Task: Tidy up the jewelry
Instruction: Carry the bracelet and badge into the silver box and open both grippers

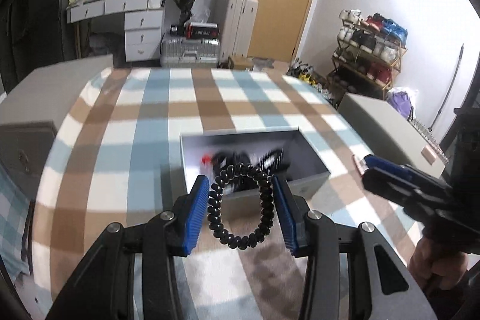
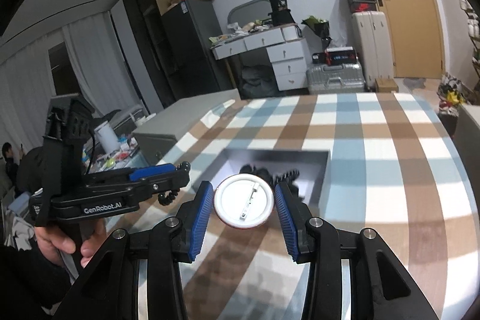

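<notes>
My left gripper (image 1: 241,194) is shut on a black spiral hair tie (image 1: 241,205) and holds it above the near edge of a grey open box (image 1: 309,179) on the checked cloth. The box holds several dark items, blurred. My right gripper (image 2: 244,201) is shut on a round pin badge (image 2: 243,201), white back and pin clasp facing me, held just before the same box (image 2: 325,179). The right gripper also shows at the right of the left wrist view (image 1: 367,164), with the badge edge pinched. The left gripper shows in the right wrist view (image 2: 177,170), the hair tie (image 2: 167,198) hanging from it.
The table has a blue, brown and white checked cloth (image 1: 156,122). A grey cabinet (image 1: 387,122) stands to the right of the table, another (image 2: 156,137) to the left. Suitcases (image 1: 192,50), a white desk and a shoe rack (image 1: 369,56) stand beyond.
</notes>
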Demonstrator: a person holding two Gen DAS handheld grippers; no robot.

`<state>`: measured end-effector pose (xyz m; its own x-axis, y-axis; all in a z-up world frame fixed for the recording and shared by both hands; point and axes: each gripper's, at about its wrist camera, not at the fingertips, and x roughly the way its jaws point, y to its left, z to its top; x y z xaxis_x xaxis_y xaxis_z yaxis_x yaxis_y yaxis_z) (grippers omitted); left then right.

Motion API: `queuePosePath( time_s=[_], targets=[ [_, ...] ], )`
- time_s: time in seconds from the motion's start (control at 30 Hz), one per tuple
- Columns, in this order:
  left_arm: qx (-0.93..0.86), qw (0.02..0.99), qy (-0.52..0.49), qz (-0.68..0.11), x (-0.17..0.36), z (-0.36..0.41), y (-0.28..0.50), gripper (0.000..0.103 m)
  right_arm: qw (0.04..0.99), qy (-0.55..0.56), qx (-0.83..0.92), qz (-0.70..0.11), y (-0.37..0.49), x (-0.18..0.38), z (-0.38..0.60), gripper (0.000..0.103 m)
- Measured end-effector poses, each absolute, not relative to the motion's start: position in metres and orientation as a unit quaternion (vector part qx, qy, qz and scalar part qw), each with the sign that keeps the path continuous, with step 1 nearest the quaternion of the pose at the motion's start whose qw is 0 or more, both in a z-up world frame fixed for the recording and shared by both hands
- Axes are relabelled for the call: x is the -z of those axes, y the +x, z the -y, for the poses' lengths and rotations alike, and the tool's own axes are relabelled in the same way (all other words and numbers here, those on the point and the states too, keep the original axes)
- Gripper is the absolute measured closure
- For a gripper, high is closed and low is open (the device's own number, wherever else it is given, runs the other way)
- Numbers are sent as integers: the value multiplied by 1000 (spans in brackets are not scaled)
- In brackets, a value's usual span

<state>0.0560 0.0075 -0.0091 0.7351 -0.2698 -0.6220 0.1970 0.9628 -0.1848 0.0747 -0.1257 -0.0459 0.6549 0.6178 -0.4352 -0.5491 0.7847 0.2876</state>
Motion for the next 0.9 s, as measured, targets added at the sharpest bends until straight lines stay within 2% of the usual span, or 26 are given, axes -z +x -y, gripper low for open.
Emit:
queuePosePath(
  time_s=[0.47,0.9],
  targets=[
    [153,923,-62,-346,12,1,110,65,908,73,-326,-255,133,41,114,61],
    [174,905,-61,-382,35,8,127,65,899,85,-313,-294,167,68,114,61]
  ],
)
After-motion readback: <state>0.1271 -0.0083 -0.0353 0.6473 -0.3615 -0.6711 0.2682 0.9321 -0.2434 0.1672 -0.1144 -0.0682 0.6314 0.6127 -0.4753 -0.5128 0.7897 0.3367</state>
